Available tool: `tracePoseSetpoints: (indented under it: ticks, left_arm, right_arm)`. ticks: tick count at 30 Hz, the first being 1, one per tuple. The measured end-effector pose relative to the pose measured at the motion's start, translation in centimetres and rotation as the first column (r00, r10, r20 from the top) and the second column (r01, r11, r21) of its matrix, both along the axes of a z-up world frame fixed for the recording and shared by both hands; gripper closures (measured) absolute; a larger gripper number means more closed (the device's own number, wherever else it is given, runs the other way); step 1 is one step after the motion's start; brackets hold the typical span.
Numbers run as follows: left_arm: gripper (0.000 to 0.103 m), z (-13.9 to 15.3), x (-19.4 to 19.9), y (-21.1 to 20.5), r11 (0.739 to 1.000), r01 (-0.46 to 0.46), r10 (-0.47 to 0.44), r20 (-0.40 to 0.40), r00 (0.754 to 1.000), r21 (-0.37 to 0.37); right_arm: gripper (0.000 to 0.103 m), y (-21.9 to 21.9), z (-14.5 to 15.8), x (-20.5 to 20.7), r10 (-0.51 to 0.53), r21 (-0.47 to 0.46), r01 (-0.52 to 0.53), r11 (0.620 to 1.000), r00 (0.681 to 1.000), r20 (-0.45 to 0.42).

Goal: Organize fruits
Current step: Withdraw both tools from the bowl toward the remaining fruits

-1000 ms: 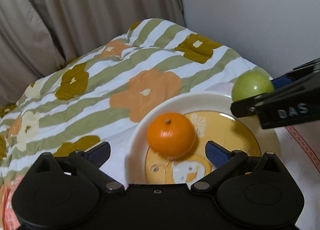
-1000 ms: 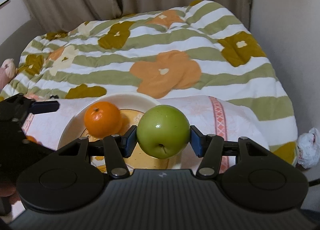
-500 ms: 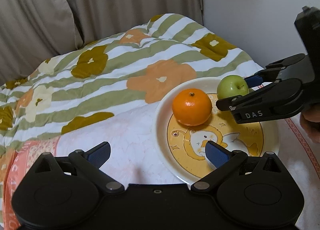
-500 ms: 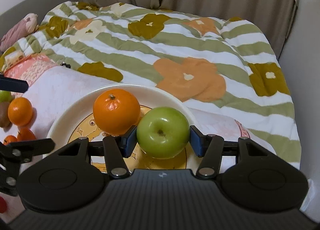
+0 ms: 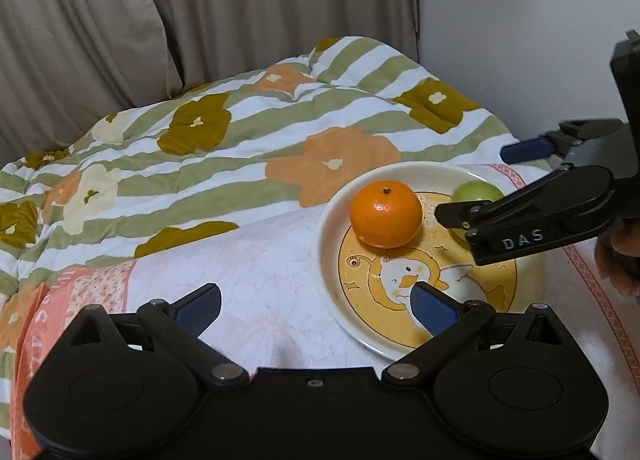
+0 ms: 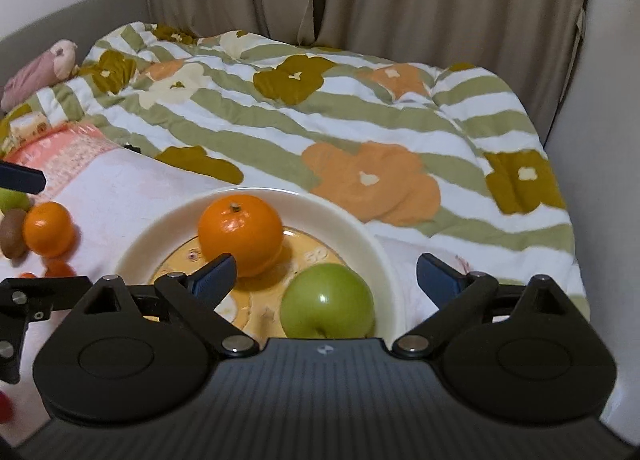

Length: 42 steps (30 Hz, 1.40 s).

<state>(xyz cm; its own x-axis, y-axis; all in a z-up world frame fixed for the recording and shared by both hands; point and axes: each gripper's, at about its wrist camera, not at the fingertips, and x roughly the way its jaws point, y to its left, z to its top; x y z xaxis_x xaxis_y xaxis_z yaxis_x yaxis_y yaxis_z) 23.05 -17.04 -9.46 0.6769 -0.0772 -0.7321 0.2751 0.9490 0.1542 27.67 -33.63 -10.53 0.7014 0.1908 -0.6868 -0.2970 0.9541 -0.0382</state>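
Released a moment ago, the green apple (image 6: pixel 327 302) now sits on the plate (image 6: pixel 372 244) beside the orange (image 6: pixel 240 234), between the opening right tongs (image 6: pixel 324 274), while the left tongs (image 5: pixel 316 306) hover wide open, empty.

Green apple (image 5: pixel 478 191) mostly hidden behind right tongs (image 5: pixel 480 184); leftmost fruits (image 6: pixel 12 216) edge-cropped.

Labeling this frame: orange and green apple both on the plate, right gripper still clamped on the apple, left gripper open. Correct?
Not quite. The right gripper is not clamped: in the right wrist view its jaws are opening, and the pads stand clear of the green apple, which sits on the plate beside the orange. The left gripper is open, as you said.
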Motion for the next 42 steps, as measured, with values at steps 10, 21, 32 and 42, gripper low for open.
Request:
tracePoseSetpoints:
  ticks: [10, 21, 32, 42]
  left_arm:
    - [0.000, 3.7, -4.1, 2.0, 0.997, -0.065, 0.069, 0.078, 0.995, -0.052]
    - [0.000, 7.3, -10.5, 6.8, 0.983, -0.157, 0.170, 0.153, 0.973, -0.097]
    - [0.000, 8.7, -14.2, 13.7, 0.962, -0.250, 0.265, 0.173, 0.948, -0.106]
    - [0.001, 5.7, -14.6, 20.7, 0.950, -0.295, 0.306, 0.128, 0.943, -0.102]
  right_arm:
    - [0.000, -0.8, 4.2, -3.8, -0.057, 0.027, 0.057, 0.998, 0.998, 0.028]
    - [0.000, 2.2, 8.8, -9.9, -0.082, 0.066, 0.081, 0.995, 0.996, 0.025]
    - [0.000, 8.8, 12.0, -14.5, -0.077, 0.121, 0.071, 0.990, 0.996, 0.046]
    - [0.000, 17.2, 10.2, -16.0, -0.013, 0.137, 0.005, 0.991, 0.998, 0.054]
